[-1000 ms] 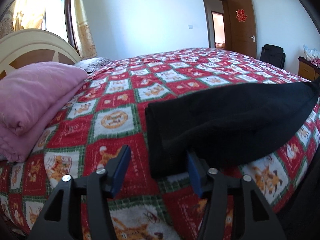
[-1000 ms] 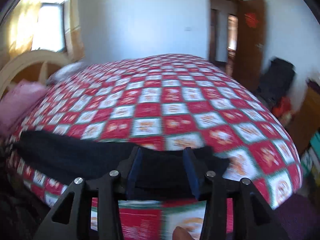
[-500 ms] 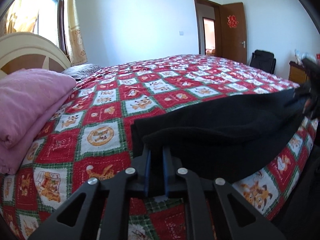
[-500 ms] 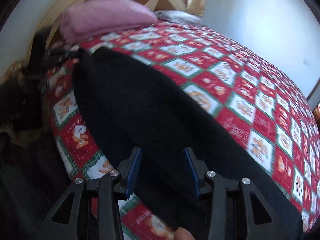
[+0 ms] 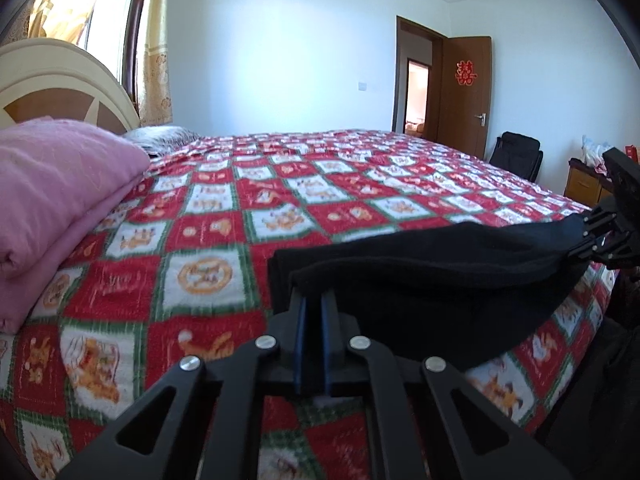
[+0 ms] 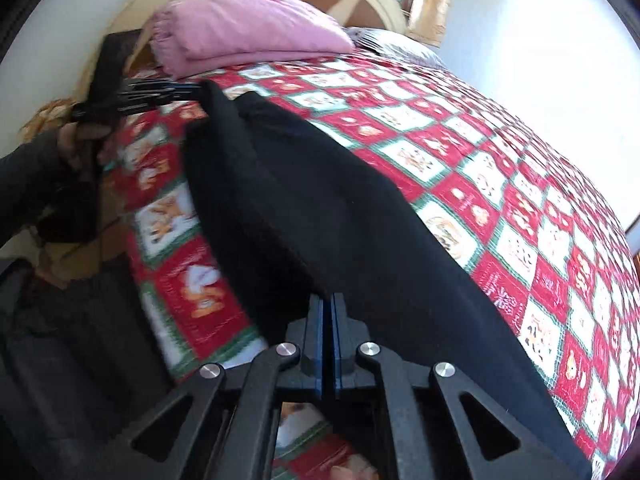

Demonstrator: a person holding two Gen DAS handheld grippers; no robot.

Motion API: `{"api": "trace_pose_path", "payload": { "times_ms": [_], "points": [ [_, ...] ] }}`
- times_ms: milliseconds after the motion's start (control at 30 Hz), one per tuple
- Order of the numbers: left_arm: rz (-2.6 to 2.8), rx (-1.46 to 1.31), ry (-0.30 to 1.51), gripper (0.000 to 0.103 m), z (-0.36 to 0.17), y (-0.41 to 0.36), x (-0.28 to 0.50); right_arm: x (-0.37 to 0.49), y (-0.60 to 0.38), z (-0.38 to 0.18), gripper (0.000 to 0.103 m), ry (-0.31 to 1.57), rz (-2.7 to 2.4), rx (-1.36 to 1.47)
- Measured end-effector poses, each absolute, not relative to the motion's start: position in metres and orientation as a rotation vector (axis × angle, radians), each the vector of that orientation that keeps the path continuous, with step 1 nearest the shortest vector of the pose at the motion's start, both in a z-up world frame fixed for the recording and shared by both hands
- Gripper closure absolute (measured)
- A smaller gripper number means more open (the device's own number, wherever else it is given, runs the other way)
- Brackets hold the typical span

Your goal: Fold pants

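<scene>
I have both the left gripper [image 5: 313, 300] and right gripper [image 6: 329, 312] clamped on opposite ends of the soft, limp black fabric pants [image 6: 320, 208]; the cloth sags between them, so I'd hold the edges.

The cloth edge of the black pants [image 5: 440, 280] is pinched out of sight between the closed pads of the left gripper [image 5: 313, 300]. The right gripper [image 6: 328, 300] conceals its own hold likewise. The pink blanket [image 5: 52, 192] is cut by the left wrist view's left edge. The quilt [image 6: 192, 292] print is blurred near the bedside. The person's hand [image 6: 86, 140] is smeared and partly hidden.
</scene>
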State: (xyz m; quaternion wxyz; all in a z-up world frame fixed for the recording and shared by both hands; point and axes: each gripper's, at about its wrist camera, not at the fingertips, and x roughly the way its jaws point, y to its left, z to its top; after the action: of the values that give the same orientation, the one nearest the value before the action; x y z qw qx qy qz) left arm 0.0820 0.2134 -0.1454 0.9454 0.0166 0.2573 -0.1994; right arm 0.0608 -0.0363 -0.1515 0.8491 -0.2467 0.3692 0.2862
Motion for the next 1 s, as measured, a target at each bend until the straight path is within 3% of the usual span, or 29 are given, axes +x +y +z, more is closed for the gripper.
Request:
{"api": "trace_pose_path", "payload": {
  "times_ms": [200,567,667,800,1000],
  "points": [
    [-0.401,0.021,0.590,0.096,-0.168,0.223,0.068,0.065,-0.040,-0.191,0.099,0.845,0.594,-0.537],
    [-0.249,-0.042,0.564,0.094,-0.152,0.255,0.069,0.061,-0.055,-0.170,0.097,0.883,0.670,-0.453],
    [-0.290,-0.043,0.531,0.084,-0.137,0.236,0.073,0.069,-0.051,-0.165,0.097,0.859,0.642,-0.438],
    [-0.366,-0.018,0.483,0.052,-0.120,0.193,0.078,0.074,-0.034,-0.180,0.097,0.902,0.669,-0.445],
    [-0.403,0.073,0.589,0.049,-0.152,0.154,0.093,0.068,-0.037,-0.185,0.097,0.936,0.681,-0.405]
  ]
}}
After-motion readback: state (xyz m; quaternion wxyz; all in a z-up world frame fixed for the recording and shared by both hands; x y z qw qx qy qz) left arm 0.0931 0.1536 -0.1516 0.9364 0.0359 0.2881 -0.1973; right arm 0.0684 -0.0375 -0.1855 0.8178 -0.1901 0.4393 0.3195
